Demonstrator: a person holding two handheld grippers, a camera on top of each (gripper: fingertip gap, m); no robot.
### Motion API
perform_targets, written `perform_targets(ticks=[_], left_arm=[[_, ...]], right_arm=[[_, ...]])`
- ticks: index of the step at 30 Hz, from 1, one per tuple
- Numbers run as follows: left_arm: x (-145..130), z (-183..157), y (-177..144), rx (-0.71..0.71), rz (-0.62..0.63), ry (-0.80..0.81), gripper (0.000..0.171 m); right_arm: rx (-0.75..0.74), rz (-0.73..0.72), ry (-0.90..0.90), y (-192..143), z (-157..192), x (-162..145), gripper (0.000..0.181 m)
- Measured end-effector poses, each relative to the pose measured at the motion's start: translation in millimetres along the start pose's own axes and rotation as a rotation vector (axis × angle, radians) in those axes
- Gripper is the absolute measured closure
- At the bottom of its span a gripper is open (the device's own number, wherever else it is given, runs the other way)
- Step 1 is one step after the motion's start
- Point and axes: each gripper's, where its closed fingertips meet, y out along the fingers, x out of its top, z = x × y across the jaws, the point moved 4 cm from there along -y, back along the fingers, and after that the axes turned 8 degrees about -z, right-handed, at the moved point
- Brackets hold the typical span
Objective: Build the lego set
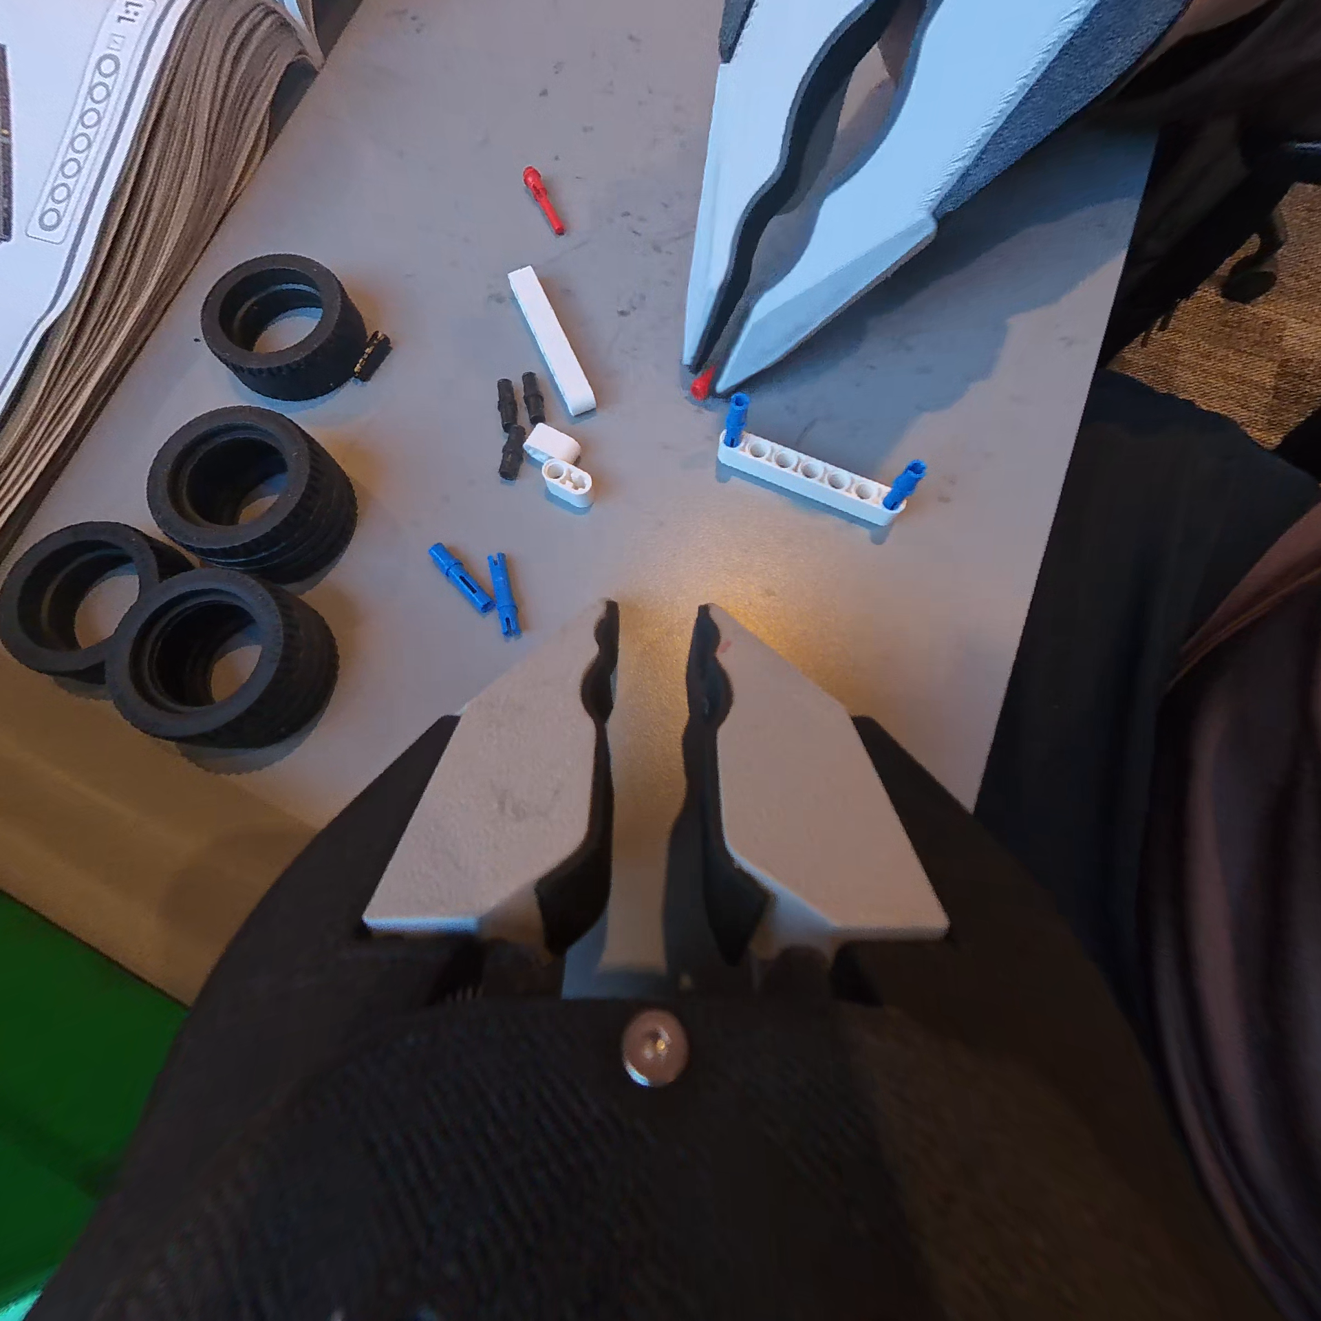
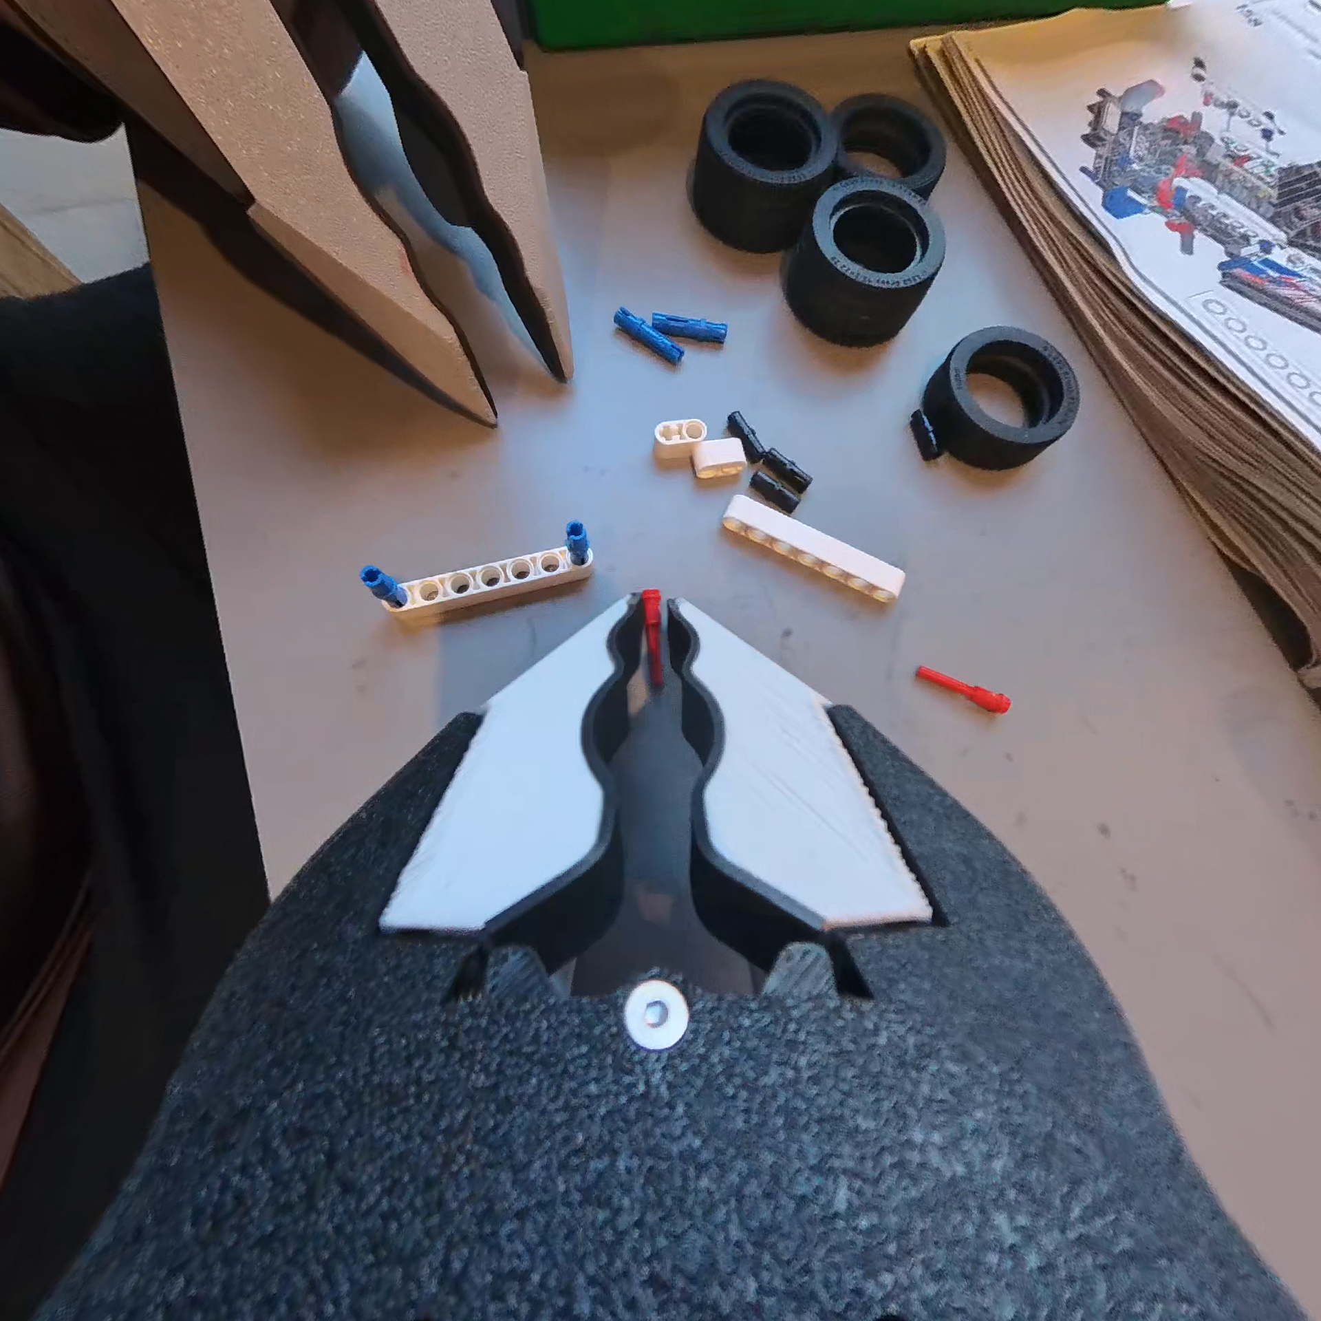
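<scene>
1. A grey table (image 1: 786, 214), scuffed with dark marks, lay under the left tongs (image 1: 654, 615) and the right tongs (image 2: 652, 600).
2. A green surface (image 1: 64, 1036) showed behind and to the left of the left tongs, off the table's edge.
3. Brown carpet (image 1: 1215, 343) lay past the table edge, ahead and right of the left tongs.
4. A person's dark clothing (image 1: 1179, 715) filled the space right of the left tongs.

I can only see part of the red pin (image 2: 652, 629); the right gripper (image 2: 652, 599) hides the rest. The big instruction book (image 2: 1172, 236) runs off the picture's edge. One tire (image 1: 64, 593) sits half behind another tire (image 1: 214, 650).
</scene>
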Motion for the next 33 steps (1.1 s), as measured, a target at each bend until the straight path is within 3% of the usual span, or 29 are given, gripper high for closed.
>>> perform_targets(ticks=[16, 33], left_arm=[[-0.2, -1.1, 0.1, -0.025, 0.001, -0.011, 0.158], [-0.5, -4.3, -3.6, -0.019, -0.014, -0.003, 0.158]], right_arm=[[0.042, -0.053, 0.026, -6.8, -0.4, 1.3, 0.17], [0.128, -0.21, -0.034, -15.2, 11.2, 18.2, 0.159]])
